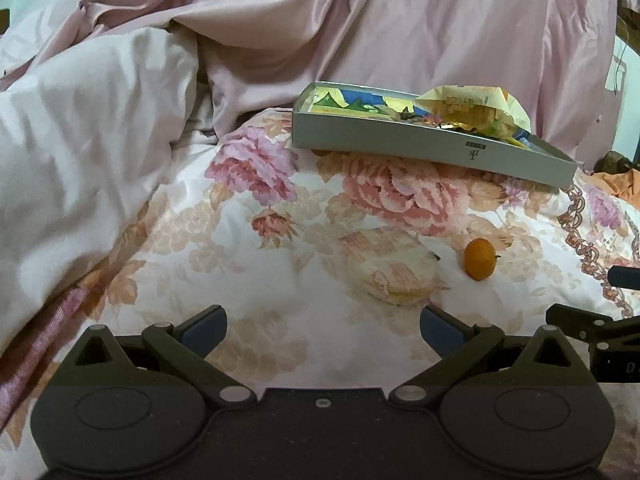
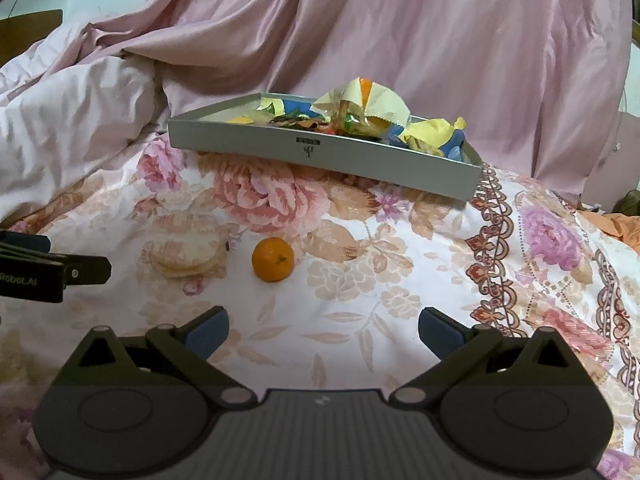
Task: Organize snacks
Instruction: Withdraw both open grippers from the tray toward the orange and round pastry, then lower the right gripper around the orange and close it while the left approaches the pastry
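Left wrist view: left gripper (image 1: 323, 326) jaws wide apart, empty, over floral bedsheet (image 1: 280, 272). Wrapped round cracker pack (image 1: 390, 266) just ahead, small orange (image 1: 479, 259) to its right, grey tray (image 1: 420, 144) of snack wrappers behind.
Right wrist view: right gripper (image 2: 323, 328) also spread, holding nothing; orange (image 2: 273, 259) ahead-left, cracker pack (image 2: 186, 254) beside it, tray (image 2: 320, 152) further back, left gripper's side at left edge
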A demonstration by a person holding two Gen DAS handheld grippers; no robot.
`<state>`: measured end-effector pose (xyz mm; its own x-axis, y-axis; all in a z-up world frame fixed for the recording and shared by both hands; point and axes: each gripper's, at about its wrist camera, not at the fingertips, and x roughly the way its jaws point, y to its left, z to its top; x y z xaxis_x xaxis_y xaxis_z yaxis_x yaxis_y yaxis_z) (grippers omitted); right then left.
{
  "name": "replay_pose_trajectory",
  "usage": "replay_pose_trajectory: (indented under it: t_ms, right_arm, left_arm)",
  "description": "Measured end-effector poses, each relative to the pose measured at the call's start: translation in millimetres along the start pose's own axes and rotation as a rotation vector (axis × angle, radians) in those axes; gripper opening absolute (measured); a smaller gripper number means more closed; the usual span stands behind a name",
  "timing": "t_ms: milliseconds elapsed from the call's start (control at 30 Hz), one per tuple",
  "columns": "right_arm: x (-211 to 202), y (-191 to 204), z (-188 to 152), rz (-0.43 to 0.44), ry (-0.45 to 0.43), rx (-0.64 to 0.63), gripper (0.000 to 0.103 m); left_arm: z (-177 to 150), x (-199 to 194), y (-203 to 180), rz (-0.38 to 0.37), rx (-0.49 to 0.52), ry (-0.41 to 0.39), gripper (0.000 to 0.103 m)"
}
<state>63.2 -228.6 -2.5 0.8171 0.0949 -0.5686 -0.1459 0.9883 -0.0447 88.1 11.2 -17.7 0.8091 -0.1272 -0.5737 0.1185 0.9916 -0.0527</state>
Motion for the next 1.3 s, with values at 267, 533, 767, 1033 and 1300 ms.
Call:
replay_pose_trajectory:
  t_ms: [267,533,767,1033,1300]
  right_arm:
    - [17.2,1.2,4.8,0.012,0.003,-0.036,0.103]
    - [40.2,-3.4,5.6,0.076,0.004,-0.106,0.103]
    - [69.9,-7.0,15.1,0.155,0.053,-0.116,0.103]
    - [96.7,-4.9,28.1,0.223,0.059,-0.154,0.092]
    - [104.0,0.5,37.3,0.232,0.058,-0.179,0.078]
  left_arm:
    - [-0.3,6.3,1.3,-0.017,0.002,0.0,0.102]
    - [-1.8,13.5,-2.5,0.005,0.069,0.006,0.102]
    - [-5.5,22.4,-5.7,-0.014,0.092,0.023,0.102]
    - [12.9,38.7,-6.5,-0.046,0.144,-0.036,0.102]
    - [28.4,55.0,-10.5,-0.173,0.247,-0.102,0.102]
